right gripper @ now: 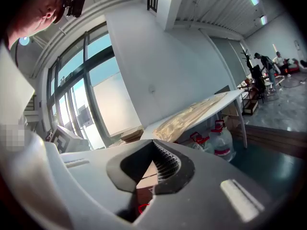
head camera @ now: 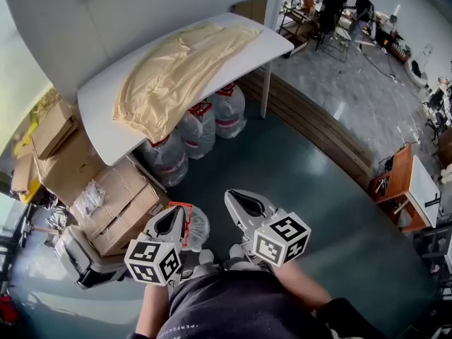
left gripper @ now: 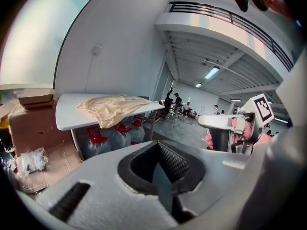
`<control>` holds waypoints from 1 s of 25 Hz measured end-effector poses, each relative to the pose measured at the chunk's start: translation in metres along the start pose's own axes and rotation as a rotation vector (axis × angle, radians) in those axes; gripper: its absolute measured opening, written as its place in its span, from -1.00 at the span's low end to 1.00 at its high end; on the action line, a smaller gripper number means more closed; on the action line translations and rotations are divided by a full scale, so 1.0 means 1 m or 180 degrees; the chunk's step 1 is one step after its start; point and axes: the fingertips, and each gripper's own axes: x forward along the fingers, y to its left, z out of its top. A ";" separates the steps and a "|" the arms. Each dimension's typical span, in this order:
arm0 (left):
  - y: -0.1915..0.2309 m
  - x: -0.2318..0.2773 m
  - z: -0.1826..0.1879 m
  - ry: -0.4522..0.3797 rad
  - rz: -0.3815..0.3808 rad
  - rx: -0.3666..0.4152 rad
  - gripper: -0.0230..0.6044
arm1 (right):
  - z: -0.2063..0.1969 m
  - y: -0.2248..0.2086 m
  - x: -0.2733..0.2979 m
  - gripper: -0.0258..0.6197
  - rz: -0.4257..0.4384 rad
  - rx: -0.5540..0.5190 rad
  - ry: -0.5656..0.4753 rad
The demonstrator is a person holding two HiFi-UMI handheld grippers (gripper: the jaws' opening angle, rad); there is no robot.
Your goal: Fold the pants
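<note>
2 closed and empty: left tongs (head camera: 169,222) and right tongs (head camera: 246,203), over open floor (head camera: 304,182); pants (head camera: 176,69) overhang table (head camera: 104,134) edge.

Bright, even daylight comes from tall windows (right gripper: 76,104) and ceiling strip lights (left gripper: 211,73). All three views bulge fisheye. Edges darken and blur.
</note>
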 end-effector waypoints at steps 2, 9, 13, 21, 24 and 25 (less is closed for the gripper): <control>-0.005 0.003 0.000 -0.0006 -0.0051 0.0004 -0.94 | 0.002 -0.004 -0.003 -0.93 0.0024 0.0093 -0.0036; -0.037 0.027 0.005 -0.0022 -0.0343 0.0166 -0.93 | 0.008 -0.022 -0.013 -0.93 0.0061 0.0002 0.0016; -0.055 0.046 0.006 -0.0027 -0.0450 0.0126 -0.93 | 0.009 -0.040 -0.023 -0.93 0.0006 -0.0119 0.0093; -0.080 0.075 0.002 0.0090 -0.0544 0.0208 -0.93 | 0.004 -0.075 -0.037 -0.93 0.0004 -0.0016 0.0176; -0.075 0.082 -0.003 0.0190 -0.0421 0.0309 -0.93 | -0.001 -0.082 -0.037 -0.93 0.0017 0.0028 0.0221; -0.073 0.085 -0.003 0.0186 -0.0391 0.0298 -0.93 | -0.002 -0.086 -0.036 -0.93 0.0013 0.0035 0.0231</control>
